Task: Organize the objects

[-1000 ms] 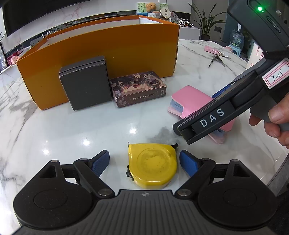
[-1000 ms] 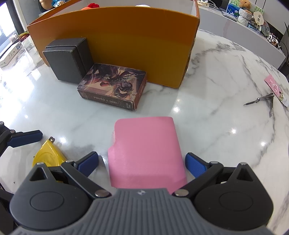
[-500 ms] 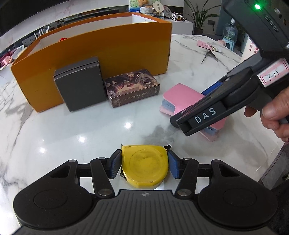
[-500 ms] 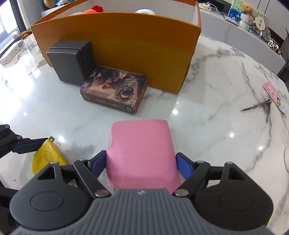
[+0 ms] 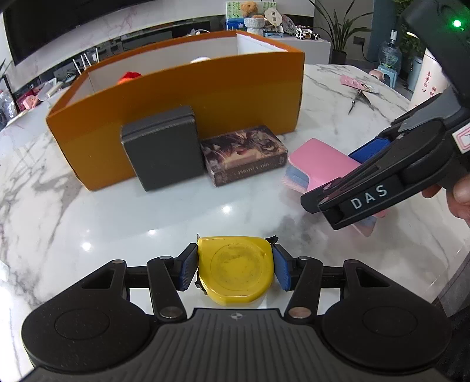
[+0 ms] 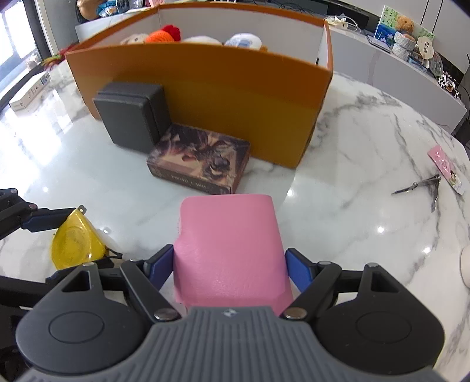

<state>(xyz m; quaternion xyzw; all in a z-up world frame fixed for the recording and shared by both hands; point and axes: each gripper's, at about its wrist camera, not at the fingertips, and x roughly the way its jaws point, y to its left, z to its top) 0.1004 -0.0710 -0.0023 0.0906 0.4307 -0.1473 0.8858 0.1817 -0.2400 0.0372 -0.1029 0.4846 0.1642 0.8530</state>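
Yellow tape measure (image 5: 236, 269), pink wallet (image 6: 230, 252), orange box (image 6: 205, 88).

White marble table (image 6: 367, 164) with grey veining, glossy, several light reflections. Small scissors (image 6: 423, 186) lie near its right edge, just beside a pink card (image 6: 446, 169); both well apart from the orange box. Same scissors (image 5: 357, 100) and card (image 5: 352, 82) appear in the left view. White carton (image 6: 28, 92) at the far left edge. Behind the table: a white counter (image 6: 411, 88) carrying a teddy bear (image 6: 405, 22) and small ornaments. Potted plant (image 5: 340, 32) and a water bottle (image 5: 389, 54) stand in the background. Dark screen (image 5: 58, 26) on the far wall.
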